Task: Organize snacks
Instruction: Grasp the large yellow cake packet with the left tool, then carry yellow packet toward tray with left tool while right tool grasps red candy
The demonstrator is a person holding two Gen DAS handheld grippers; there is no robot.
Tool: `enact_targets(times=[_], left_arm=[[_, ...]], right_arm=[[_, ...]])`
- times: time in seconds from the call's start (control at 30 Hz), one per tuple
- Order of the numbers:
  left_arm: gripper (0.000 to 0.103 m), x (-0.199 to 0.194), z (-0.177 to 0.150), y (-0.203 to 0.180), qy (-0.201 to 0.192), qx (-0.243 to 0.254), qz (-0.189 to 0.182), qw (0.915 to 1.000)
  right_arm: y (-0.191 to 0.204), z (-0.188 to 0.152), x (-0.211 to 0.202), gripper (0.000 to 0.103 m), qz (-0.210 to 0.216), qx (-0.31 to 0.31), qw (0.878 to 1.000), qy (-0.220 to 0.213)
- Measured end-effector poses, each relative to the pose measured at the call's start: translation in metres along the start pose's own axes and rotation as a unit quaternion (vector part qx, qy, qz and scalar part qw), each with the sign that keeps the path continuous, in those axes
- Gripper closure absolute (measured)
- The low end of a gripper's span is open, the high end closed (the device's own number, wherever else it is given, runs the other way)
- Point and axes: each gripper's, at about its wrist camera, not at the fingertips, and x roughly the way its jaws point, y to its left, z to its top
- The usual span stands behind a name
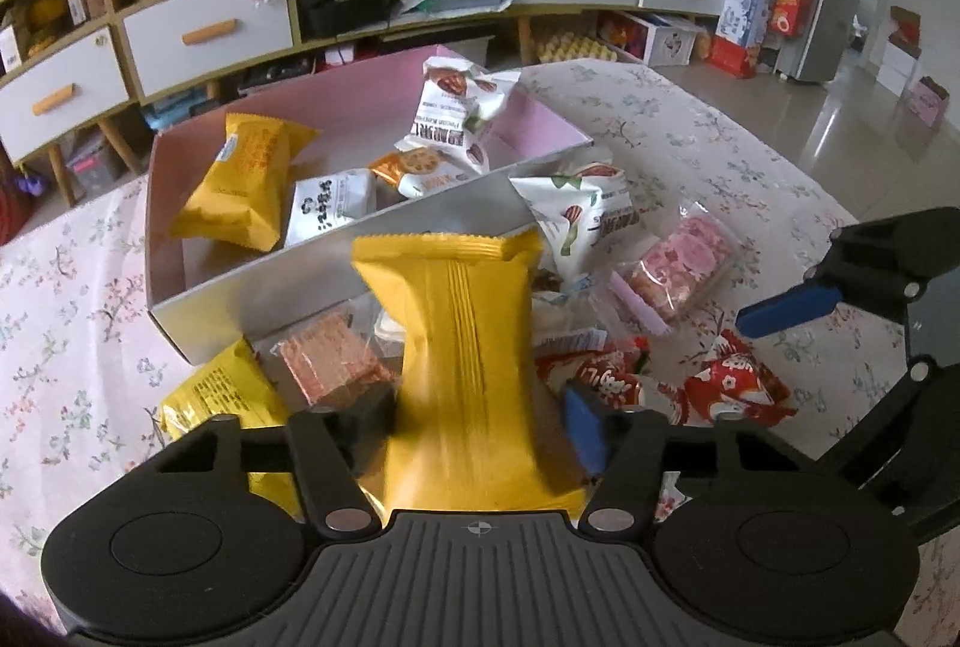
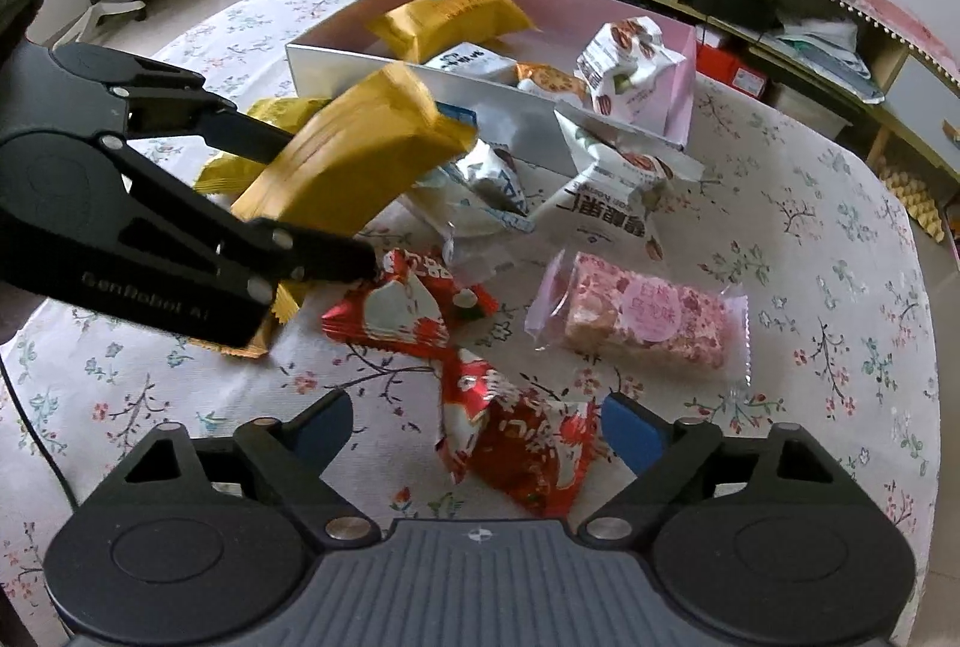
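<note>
My left gripper is shut on a yellow snack packet and holds it above the table, just short of the near wall of the pink box. The packet and the left gripper also show in the right wrist view. The box holds another yellow packet, a white packet and a nut packet. My right gripper is open, its fingers on either side of a red packet on the cloth.
Loose on the floral tablecloth lie a pink bar, a second red packet, white nut packets and a yellow packet. A cabinet with drawers stands behind the table.
</note>
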Motion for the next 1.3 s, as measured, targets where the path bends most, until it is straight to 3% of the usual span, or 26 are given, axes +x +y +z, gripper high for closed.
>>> enact_targets(times=[0.23,0.3,0.4,0.73,1.3], left_arm=[[0.061,0.000,0.000,0.001,0.003,-0.007,-0.004,1.0000],[0.062,0.000,0.001,0.001,0.005,-0.007,-0.003,1.0000],[0.064,-0.002,0.002,-0.001,0.004,-0.004,-0.002,1.0000],[0.066,-0.012,0.003,-0.008,0.002,0.010,-0.003,0.9999],[0.066,-0.035,0.006,0.005,-0.010,-0.007,0.006,0.9999]], right_arm=[[-0.002,0.001,0.006,0.052,-0.001,-0.003,1.000,0.004],[-0.002,0.003,0.005,0.068,0.000,-0.001,1.000,0.002],[-0.002,0.006,0.004,0.081,-0.005,-0.002,1.000,0.003],[0.000,0.009,0.001,0.083,-0.014,-0.005,1.000,0.007],[0.006,0.024,-0.023,0.084,-0.013,0.004,1.000,-0.024]])
